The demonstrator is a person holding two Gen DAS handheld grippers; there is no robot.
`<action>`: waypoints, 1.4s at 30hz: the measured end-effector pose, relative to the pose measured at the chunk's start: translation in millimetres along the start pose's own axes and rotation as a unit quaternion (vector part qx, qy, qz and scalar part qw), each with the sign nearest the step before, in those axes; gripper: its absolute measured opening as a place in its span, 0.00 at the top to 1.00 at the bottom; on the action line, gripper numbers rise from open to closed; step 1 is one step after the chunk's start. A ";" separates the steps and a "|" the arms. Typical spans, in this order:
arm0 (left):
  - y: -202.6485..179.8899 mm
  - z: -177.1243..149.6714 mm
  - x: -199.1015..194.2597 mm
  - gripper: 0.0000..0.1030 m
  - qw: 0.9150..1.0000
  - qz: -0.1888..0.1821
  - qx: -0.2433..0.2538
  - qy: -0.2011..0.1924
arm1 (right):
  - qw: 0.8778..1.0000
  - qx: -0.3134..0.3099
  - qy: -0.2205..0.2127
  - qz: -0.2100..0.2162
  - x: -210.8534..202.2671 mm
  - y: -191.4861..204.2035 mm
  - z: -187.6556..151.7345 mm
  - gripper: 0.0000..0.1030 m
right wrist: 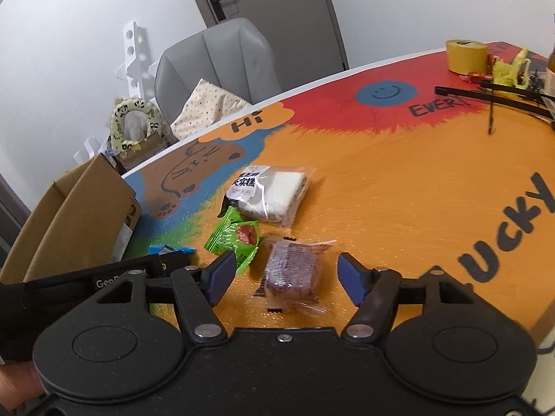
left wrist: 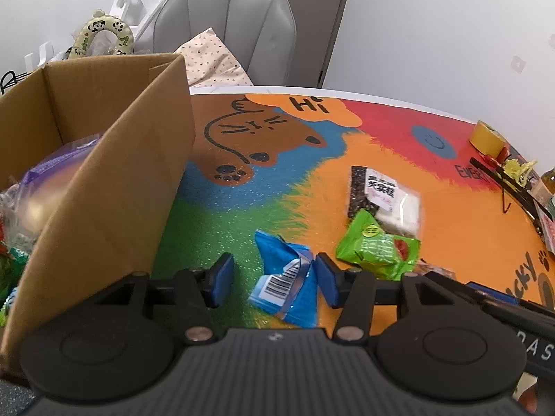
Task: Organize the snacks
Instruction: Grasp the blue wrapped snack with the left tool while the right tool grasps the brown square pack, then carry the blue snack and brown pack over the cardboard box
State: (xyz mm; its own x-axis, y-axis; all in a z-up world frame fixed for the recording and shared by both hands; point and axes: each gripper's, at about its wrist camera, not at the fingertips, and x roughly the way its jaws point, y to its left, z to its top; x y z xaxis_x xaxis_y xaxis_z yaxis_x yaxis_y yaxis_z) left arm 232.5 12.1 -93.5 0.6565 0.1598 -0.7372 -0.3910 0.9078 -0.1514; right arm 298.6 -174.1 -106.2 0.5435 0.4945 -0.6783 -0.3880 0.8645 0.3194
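My left gripper (left wrist: pixel 275 279) is open over the green patch of the table mat, with a blue snack packet (left wrist: pixel 288 277) lying between its blue pads. The right pad is close against the packet; the left pad stands apart from it. My right gripper (right wrist: pixel 287 275) is open around a clear-wrapped purple snack (right wrist: pixel 291 270), with a gap on each side. A green packet (left wrist: pixel 378 246) (right wrist: pixel 236 235) and a white wrapped cake (left wrist: pixel 388 197) (right wrist: pixel 270 190) lie just beyond. An open cardboard box (left wrist: pixel 104 187) (right wrist: pixel 69 215) at the left holds several snacks.
The colourful mat (right wrist: pixel 399 180) covers the table. A yellow tape roll (left wrist: pixel 485 137) (right wrist: pixel 466 55), black rods (right wrist: pixel 485 92) and small clutter sit at the far right. A grey chair (left wrist: pixel 229 24) with a dotted cushion stands behind the table. The left gripper's body (right wrist: pixel 121 274) reaches in beside my right one.
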 end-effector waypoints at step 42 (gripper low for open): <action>22.7 26.5 -79.7 0.70 0.996 -0.069 0.026 -0.054 | 0.998 -0.047 -0.053 0.001 -44.4 53.6 15.3 0.70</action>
State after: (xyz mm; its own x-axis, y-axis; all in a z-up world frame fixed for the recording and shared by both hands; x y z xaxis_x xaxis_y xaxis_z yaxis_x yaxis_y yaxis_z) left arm 188.4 30.2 -20.7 0.7680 0.0693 -0.6367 -0.2597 0.9424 -0.2107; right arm 265.0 -148.4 -48.9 0.6155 0.5079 -0.6026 -0.4550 0.8533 0.2545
